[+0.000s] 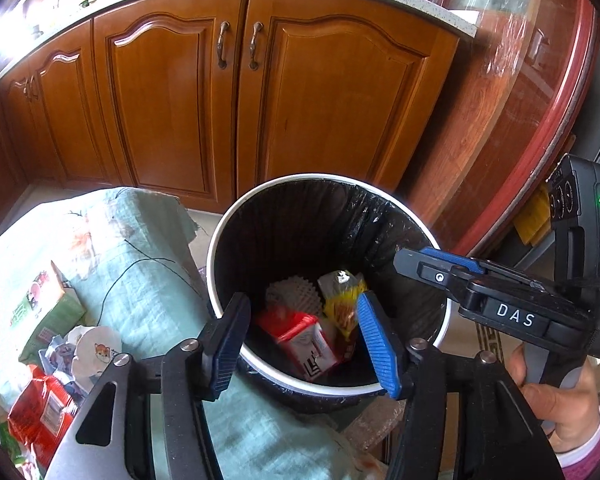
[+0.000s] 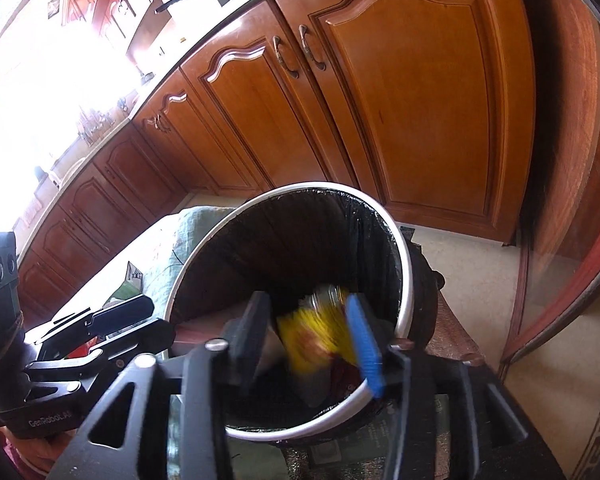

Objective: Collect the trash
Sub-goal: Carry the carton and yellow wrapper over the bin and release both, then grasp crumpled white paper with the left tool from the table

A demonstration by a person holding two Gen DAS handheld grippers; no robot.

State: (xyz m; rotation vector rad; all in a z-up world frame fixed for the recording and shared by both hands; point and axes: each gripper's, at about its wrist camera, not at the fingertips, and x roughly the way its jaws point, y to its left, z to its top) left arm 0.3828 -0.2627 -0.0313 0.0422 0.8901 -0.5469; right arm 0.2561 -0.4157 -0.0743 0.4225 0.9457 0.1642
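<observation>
Dropping a yellow snack wrapper [image 2: 320, 336] into the trash bin [image 2: 406, 280] looks like the step in hand: in the right wrist view the wrapper shows blurred between the fingers of the right tongs [image 2: 308, 340], which are spread wider than it, so I judge it released and falling rather than gripped. From the left wrist view the same yellow wrapper [image 1: 342, 300] lies inside the bin [image 1: 216, 240], at about 2 o'clock from a red and white carton [image 1: 300, 340] and beside a white foam net [image 1: 292, 294]. The left tongs [image 1: 300, 344] hang spread and empty over the bin's near rim, with the right tongs [image 1: 436, 268] reaching in from 3 o'clock above the black liner. To finish this well, keep the right tongs over the middle of the opening until the wrapper has dropped clear, then lift straight up so the fingers do not snag the liner. More trash waits on the cloth-covered table [image 1: 148, 280] at 9 o'clock from the bin: a green box [image 1: 48, 308], a red packet [image 1: 40, 408] and a paper piece with a cat picture [image 1: 96, 352]. The left tongs are nearest, so they should take these next, pinching the limp wrappers by a firm edge.
</observation>
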